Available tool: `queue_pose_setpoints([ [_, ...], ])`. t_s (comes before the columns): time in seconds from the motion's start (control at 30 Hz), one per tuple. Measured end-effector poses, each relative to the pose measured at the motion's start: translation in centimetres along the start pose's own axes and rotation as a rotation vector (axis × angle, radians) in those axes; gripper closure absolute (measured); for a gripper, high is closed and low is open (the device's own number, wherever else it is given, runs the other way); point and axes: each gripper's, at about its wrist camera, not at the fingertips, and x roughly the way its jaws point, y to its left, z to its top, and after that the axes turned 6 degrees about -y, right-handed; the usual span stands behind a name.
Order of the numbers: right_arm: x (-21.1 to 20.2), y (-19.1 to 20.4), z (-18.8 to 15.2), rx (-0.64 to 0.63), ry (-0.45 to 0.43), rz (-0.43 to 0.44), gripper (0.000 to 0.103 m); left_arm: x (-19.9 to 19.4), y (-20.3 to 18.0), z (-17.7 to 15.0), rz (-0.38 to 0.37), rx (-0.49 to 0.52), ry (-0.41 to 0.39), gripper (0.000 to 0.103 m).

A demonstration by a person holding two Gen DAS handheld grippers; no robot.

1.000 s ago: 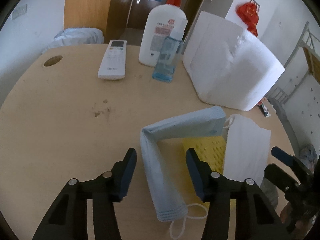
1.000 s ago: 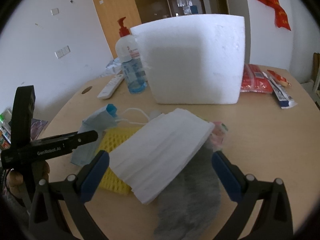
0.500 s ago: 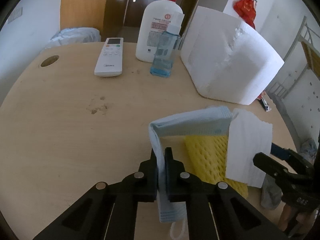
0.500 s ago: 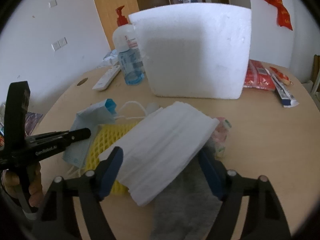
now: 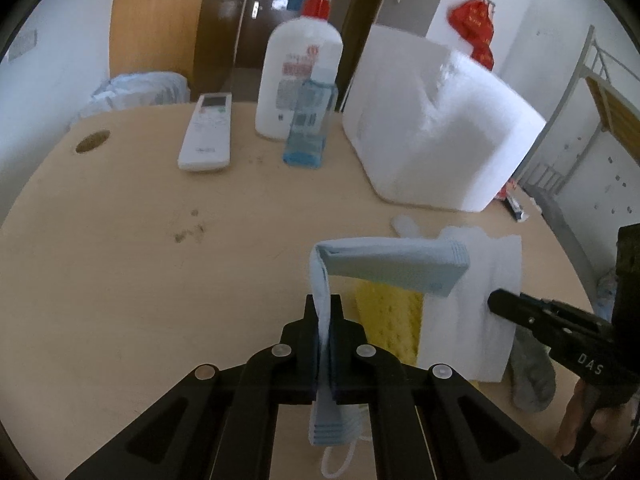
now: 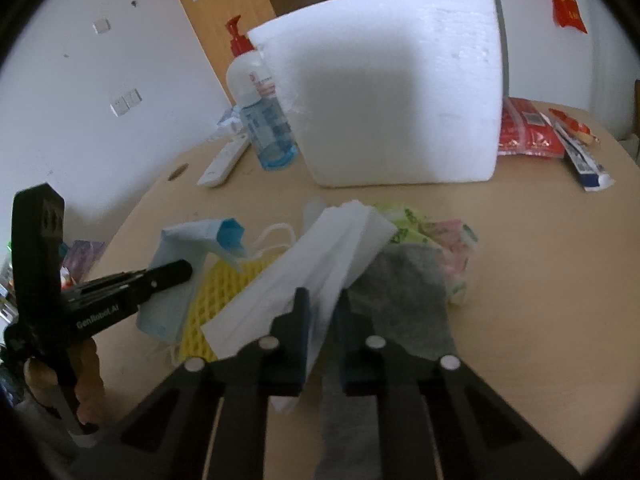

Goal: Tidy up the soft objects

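My left gripper point(image 5: 325, 312) is shut on a folded blue face mask point(image 5: 392, 262) and lifts its bent end off the table; it also shows in the right wrist view point(image 6: 188, 256). My right gripper point(image 6: 323, 306) is nearly shut on a white face mask point(image 6: 304, 276), which also shows in the left wrist view point(image 5: 468, 312). A yellow foam net point(image 5: 390, 318) lies under both masks. A grey sock point(image 6: 396, 300) lies under the white mask, next to a crumpled green-and-pink packet point(image 6: 436, 236).
A white foam box point(image 5: 436, 128) stands at the back of the wooden table point(image 5: 140, 260). A pump bottle point(image 5: 298, 76), a small blue bottle point(image 5: 308, 124) and a white remote point(image 5: 208, 132) stand to its left. Red packets point(image 6: 528, 128) lie at the right.
My left gripper closed on the blue mask and raised it. My right gripper closed in around the white mask, which crumpled and lifted at its near edge.
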Motion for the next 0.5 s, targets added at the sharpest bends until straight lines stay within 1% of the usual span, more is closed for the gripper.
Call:
queue_pose_setpoints([
  [0.1, -0.6, 0.2, 0.0, -0.004, -0.022, 0.01, 0.093, -0.7, -0.2, 0.1, 0.005, 0.013, -0.044, 0.099],
  [0.33, -2.0, 1.2, 0.1, -0.044, -0.08, 0.023, 0.093, -1.8, 0.1, 0.4, -0.002, -0.005, -0.088, 0.099],
  [0.37, -2.3, 1.2, 0.1, -0.033, -0.084, 0.023, 0.093, -1.9, 0.2, 0.5, -0.002, -0.007, -0.097, 0.099],
  [0.43, -2.3, 1.6, 0.1, -0.066, -0.077, 0.0, 0.093, -2.4, 0.1, 0.4, 0.001, -0.005, -0.117, 0.099],
  [0.5, -2.6, 1.9, -0.1, -0.073, -0.085, 0.019, 0.093, -2.8, 0.0, 0.5, 0.001, 0.001, -0.135, 0.099],
])
